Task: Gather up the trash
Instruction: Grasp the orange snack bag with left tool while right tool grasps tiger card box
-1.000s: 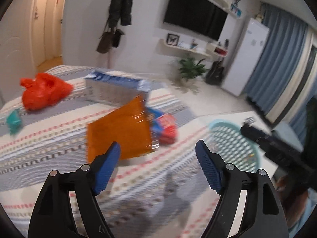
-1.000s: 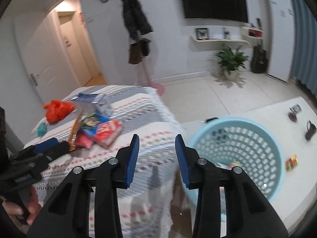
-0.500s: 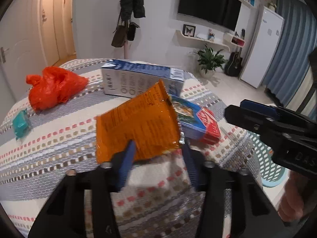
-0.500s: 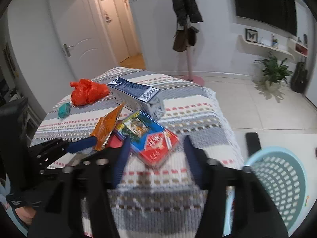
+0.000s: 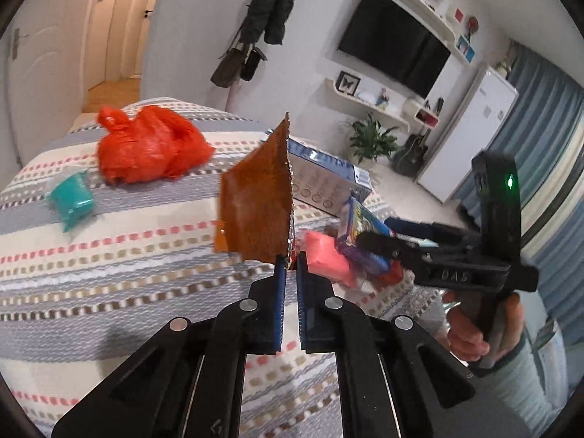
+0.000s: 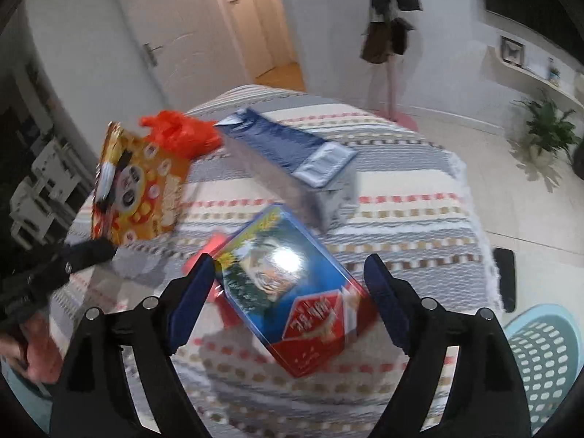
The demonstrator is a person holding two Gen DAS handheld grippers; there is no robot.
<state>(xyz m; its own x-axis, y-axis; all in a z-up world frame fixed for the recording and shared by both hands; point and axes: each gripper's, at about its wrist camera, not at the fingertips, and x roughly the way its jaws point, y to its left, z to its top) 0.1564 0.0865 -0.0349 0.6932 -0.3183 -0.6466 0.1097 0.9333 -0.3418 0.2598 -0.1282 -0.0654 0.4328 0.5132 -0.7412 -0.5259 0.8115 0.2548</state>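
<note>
Showing only rightward: laundry basket [image 6: 544, 350], snack bag's [image 6: 137, 186] print.

Striped bed [image 5: 109, 262] — red bag [image 5: 149, 146], blue carton [image 6: 292, 157] (lying flat).

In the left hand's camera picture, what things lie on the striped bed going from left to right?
Teal packet → red plastic bag → orange snack bag, pinched in the left gripper → pink packet → right gripper.
</note>
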